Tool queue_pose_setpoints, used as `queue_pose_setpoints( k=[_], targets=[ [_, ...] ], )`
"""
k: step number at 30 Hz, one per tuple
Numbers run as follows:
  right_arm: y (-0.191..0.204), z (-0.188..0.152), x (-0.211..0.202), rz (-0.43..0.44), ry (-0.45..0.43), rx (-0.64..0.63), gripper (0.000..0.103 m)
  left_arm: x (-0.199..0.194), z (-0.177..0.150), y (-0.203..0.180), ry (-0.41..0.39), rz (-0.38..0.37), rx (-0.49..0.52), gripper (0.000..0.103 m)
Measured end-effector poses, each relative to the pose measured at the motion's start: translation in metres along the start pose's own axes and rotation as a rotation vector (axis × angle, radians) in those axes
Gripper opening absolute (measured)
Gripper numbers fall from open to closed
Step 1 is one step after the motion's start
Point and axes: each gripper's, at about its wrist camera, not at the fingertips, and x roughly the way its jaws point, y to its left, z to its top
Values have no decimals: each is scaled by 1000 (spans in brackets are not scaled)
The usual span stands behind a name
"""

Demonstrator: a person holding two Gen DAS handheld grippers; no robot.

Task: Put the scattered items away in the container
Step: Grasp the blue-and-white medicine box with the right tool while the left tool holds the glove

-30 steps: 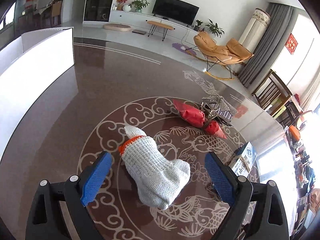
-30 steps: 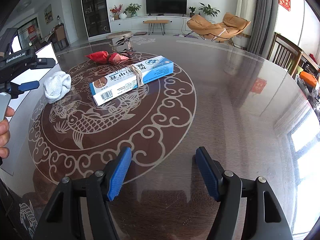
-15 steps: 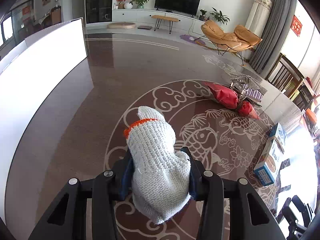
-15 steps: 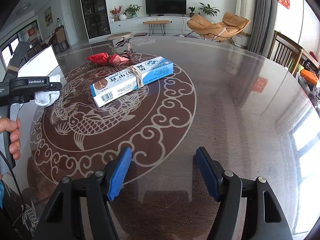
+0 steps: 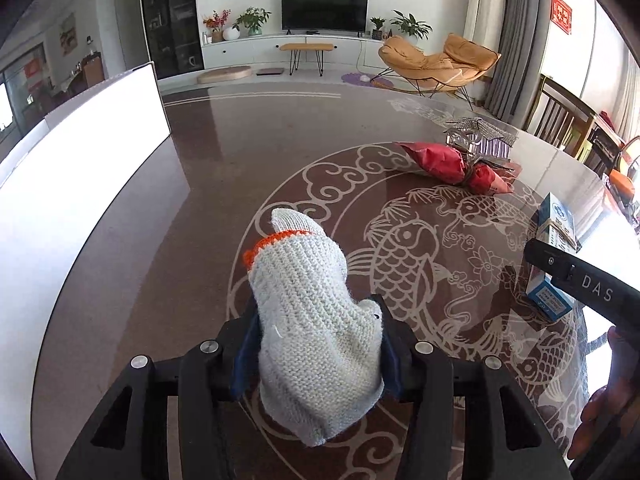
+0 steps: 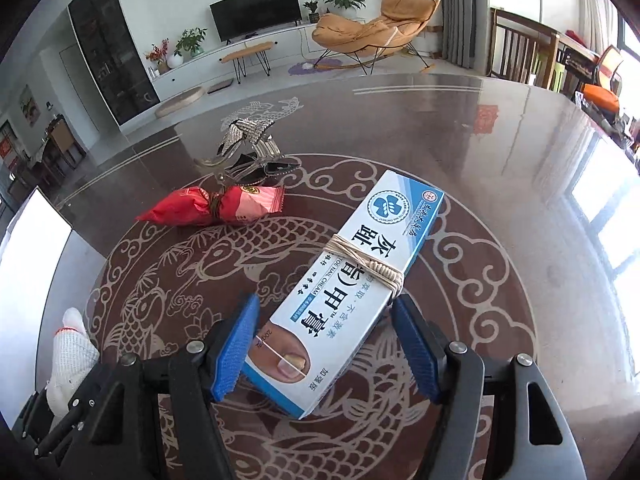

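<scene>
Living-room setting, dark glossy table [image 5: 208,208] with pale fish-and-cloud inlay. Left gripper [image 5: 316,344] has a knitted white-grey glove [image 5: 308,312] with orange cuff band between its blue pads, pads pressing its sides, jaws easing apart slightly; glove lifted toward the camera, cuff end pointing away. Right gripper [image 6: 326,348] stands wide, straddling the near end of a blue-white cream box [image 6: 352,284] bound with rubber bands; left pad just beside or touching the box edge, right pad apart from it, no squeeze; box lies flat on the table. White container [image 5: 80,168] at the table's left edge, wall tall and overexposed, interior not visible. Left view alone shows the container's long wall and a hand [image 5: 604,408] at right on the other tool. Right view alone shows the box print and glove at its lower left. Red wrapped packet [image 6: 212,210] and silver glittery hair clip [image 6: 248,144] sit mid-table beyond, packet just beside the clip.
</scene>
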Motion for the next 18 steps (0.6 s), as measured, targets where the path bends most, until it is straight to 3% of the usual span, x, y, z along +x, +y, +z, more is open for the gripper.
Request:
queue_pose_setpoints(
  k=[1,3,4,8,18],
  targets=[
    [0,-2,-1,6,-10,-25,70,0,0,0,2,-4,4,55],
    [-8,-8,-5,2,-20,-90,69,1,-1,-3,17,-13,24,75],
    [-15,-11,-7,0,-24,-110,69,6,0,-5,50,-1,31,103],
    [-29,-17,-10,8,-27,-224,70,10,-1,-2,59,17,9,103],
    [-36,-21,-9,28,-25,-241,70,10,-3,-1,60,18,9,103]
  ],
)
